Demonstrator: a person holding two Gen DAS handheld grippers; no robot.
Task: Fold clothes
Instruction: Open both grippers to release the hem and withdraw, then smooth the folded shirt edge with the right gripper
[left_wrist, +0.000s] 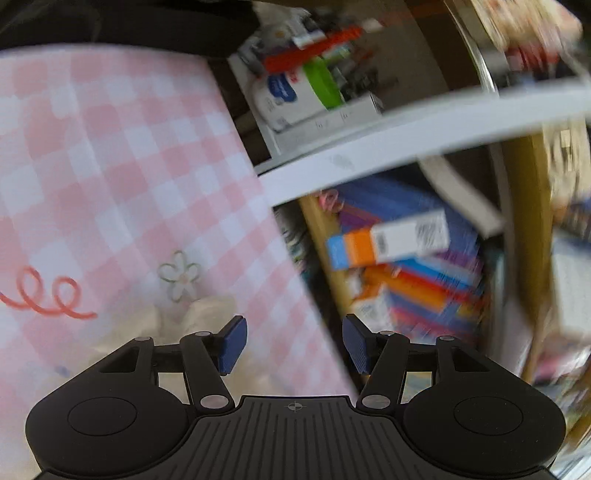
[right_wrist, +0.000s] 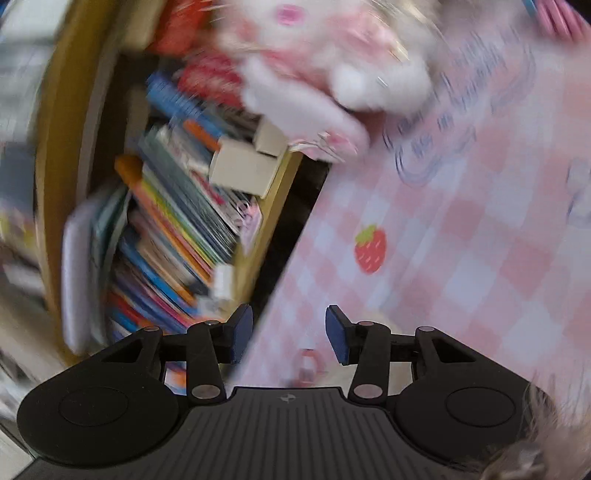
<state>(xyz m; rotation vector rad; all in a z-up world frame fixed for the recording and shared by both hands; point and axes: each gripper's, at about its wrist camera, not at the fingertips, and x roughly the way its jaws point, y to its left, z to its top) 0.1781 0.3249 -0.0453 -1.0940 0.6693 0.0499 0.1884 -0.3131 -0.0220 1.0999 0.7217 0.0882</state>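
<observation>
Left gripper: the black two-finger left gripper with blue ribbed pads (left_wrist: 294, 345) stands spread with nothing between its pads, above the right-hand edge of the pink-and-white checked cloth-covered surface (left_wrist: 110, 166).
Right gripper: the black right gripper with dark blue pads (right_wrist: 289, 334) is likewise spread and empty, over the left-hand edge of the same checked surface (right_wrist: 461, 240).
Garment: a pale cream crumpled fabric (left_wrist: 207, 314) lies just beyond the left gripper's left finger on the checked surface; blur hides its outline and type. A cream patch (right_wrist: 384, 321) by the right gripper's right finger is probably the same cloth.
Step in hand: probably reaching between grasps to take the fabric again.
Doing it well: slow down until the view sharpens, find a true hem or corner, pinch one layer only with each gripper, and keep the cloth off the table's edge.
Farther off: a white-and-pink plush toy (right_wrist: 332, 66) sits on the surface's far end; a wooden bookshelf of colourful books (right_wrist: 177, 221) stands beyond.
</observation>
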